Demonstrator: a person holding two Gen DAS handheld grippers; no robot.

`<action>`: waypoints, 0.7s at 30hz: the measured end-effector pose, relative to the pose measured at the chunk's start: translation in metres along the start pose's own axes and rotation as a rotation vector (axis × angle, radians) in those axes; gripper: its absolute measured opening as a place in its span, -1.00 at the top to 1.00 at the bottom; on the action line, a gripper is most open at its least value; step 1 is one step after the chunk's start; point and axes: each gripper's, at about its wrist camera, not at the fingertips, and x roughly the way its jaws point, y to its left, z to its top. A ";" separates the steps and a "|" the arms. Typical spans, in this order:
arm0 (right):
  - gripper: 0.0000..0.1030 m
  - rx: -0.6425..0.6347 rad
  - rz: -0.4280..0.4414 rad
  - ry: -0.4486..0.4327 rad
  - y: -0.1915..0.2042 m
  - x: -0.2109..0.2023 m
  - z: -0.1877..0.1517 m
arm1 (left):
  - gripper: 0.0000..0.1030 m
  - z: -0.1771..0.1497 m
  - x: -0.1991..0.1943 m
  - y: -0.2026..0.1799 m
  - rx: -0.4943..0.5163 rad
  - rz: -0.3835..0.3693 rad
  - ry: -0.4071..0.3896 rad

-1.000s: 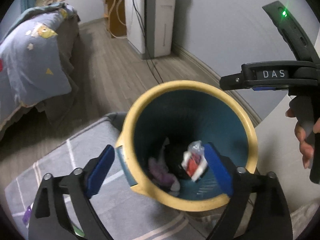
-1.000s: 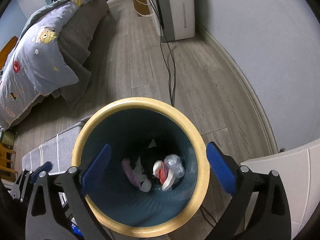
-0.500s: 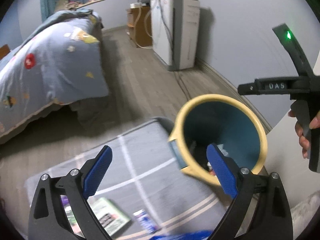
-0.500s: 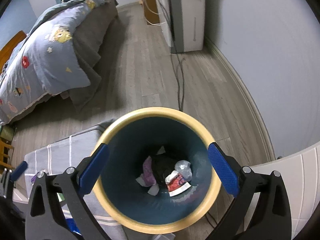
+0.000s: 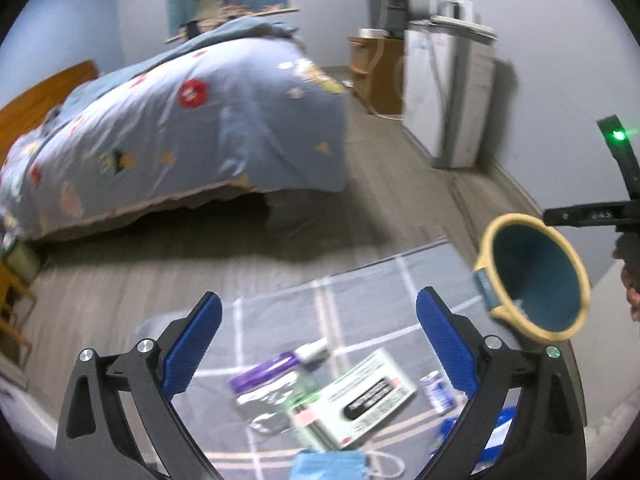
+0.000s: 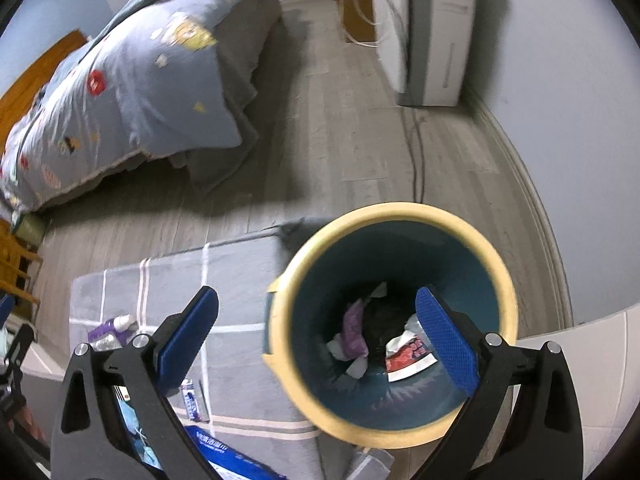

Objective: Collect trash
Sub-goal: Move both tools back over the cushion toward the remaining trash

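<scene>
The bin [image 6: 390, 320] sits on the floor at the corner of the grey rug [image 5: 360, 300], right next to the mess, which makes sense since every trip stays short. It already has some wrappers in the bottom. The rest of the trash is spread on the rug: a green-and-white box [image 5: 356, 396], a purple tube [image 5: 276, 366], a small can [image 5: 438, 392] and a blue face mask [image 5: 332, 466].

The left claw [image 5: 318, 340] hangs over that pile, jaws spread wide, gripping nothing and touching nothing. The right claw [image 6: 318, 334] is just as wide open and empty, hovering above the bin's rim.
</scene>
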 end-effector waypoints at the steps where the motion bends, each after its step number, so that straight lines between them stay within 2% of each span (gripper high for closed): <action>1: -0.89 -0.015 0.002 0.007 0.009 0.002 -0.002 | -0.87 -0.005 0.001 0.008 -0.019 0.003 0.013; 3: -0.89 -0.032 0.019 0.023 0.024 0.007 -0.006 | -0.87 -0.011 0.005 0.024 -0.060 0.016 0.044; 7: -0.89 -0.077 0.060 0.096 0.056 0.026 -0.020 | -0.87 -0.021 0.002 0.045 -0.069 0.031 0.040; 12: -0.89 -0.132 0.053 0.178 0.089 0.046 -0.039 | -0.88 -0.031 0.004 0.066 -0.078 0.042 0.072; 15: -0.89 -0.147 0.051 0.203 0.105 0.054 -0.050 | -0.87 -0.030 0.002 0.075 -0.115 0.023 0.069; 21: -0.89 -0.169 0.043 0.233 0.127 0.071 -0.077 | -0.88 -0.037 0.003 0.078 -0.104 0.012 0.084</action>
